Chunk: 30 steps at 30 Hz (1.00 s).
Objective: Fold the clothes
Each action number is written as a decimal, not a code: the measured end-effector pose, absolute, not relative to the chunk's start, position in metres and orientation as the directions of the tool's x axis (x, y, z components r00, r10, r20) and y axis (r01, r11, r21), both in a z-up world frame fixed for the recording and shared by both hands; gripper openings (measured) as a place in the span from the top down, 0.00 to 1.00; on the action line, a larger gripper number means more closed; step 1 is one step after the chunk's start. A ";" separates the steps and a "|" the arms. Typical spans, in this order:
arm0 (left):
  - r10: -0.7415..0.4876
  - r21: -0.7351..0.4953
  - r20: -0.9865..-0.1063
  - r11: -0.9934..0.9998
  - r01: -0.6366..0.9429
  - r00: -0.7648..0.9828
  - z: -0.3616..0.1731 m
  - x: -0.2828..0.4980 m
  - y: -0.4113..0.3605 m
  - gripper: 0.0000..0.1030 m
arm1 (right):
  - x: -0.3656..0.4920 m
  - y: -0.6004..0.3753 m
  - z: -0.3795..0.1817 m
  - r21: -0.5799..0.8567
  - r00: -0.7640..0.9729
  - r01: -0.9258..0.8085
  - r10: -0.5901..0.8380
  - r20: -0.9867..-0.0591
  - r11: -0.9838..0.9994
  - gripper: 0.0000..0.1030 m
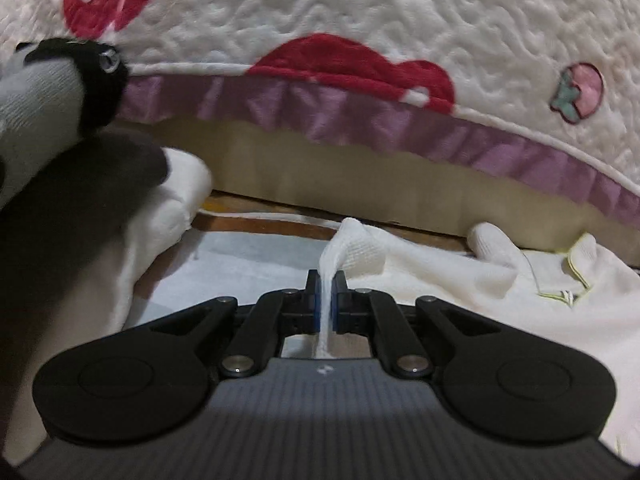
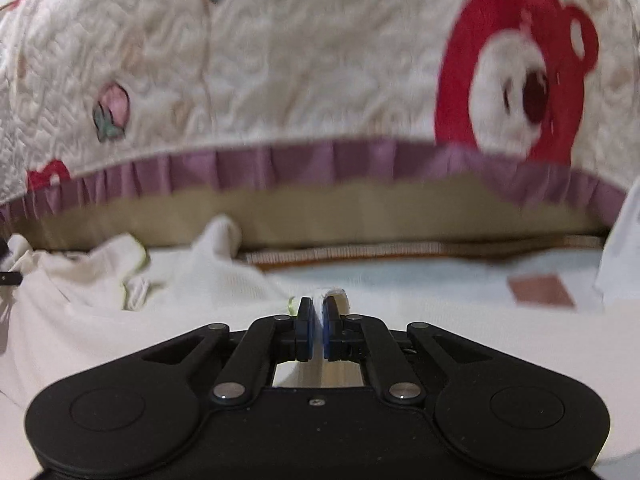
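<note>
A white knit garment (image 1: 460, 280) with yellow-green trim at its neck lies rumpled on a pale blue sheet (image 1: 248, 256). My left gripper (image 1: 329, 280) is shut on a pinched-up fold of its fabric, which rises in a peak between the blue pads. In the right wrist view the same white garment (image 2: 192, 280) spreads to the left, and my right gripper (image 2: 319, 306) is shut on a rolled white edge of it. The far side of the garment lies bunched near the bed's base.
A quilted cream bedspread (image 1: 360, 12) with red bear prints and a purple ruffle (image 2: 280, 164) hangs close ahead, above a tan bed base (image 1: 360, 176). A dark blurred object over more white cloth (image 1: 168, 200) fills the left of the left wrist view. A pink patch (image 2: 540, 290) marks the sheet.
</note>
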<state>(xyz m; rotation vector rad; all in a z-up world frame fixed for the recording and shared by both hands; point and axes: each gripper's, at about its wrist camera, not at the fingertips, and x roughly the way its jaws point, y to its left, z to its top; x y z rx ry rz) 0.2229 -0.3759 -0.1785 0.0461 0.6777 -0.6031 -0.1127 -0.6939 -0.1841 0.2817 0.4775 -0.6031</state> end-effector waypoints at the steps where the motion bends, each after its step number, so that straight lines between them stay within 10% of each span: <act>1: -0.496 -0.154 -0.620 0.836 0.526 0.608 -0.184 0.227 -0.375 0.96 | -0.108 -0.692 -0.180 0.111 0.718 0.603 -0.476 -0.508 0.790 0.94; 10: -0.460 -0.103 -0.637 0.846 0.523 0.618 -0.177 0.202 -0.365 0.66 | -0.069 -0.699 -0.194 -0.140 0.492 0.664 -0.571 -0.657 0.734 0.90; 17: -0.574 -0.239 -0.714 0.738 0.632 0.401 -0.192 0.164 -0.352 0.66 | -0.111 -0.702 -0.195 0.203 0.623 0.671 -0.394 -0.676 0.713 0.59; 19: -0.545 -0.244 -0.736 0.767 0.593 0.401 -0.197 0.159 -0.345 0.67 | -0.109 -0.697 -0.207 0.218 0.619 0.652 -0.343 -0.707 0.726 0.60; 21: -0.540 -0.242 -0.731 0.776 0.582 0.417 -0.186 0.153 -0.332 0.66 | -0.099 -0.686 -0.216 0.130 0.582 0.624 -0.347 -0.735 0.770 0.94; 26: -0.475 -0.123 -0.728 0.799 0.588 0.494 -0.155 0.138 -0.305 0.65 | -0.095 -0.660 -0.219 -0.081 0.526 0.597 -0.466 -0.711 0.798 0.95; 30: -0.500 -0.161 -0.709 0.801 0.576 0.498 -0.139 0.119 -0.298 0.65 | -0.124 -0.674 -0.215 0.074 0.607 0.615 -0.411 -0.681 0.785 0.82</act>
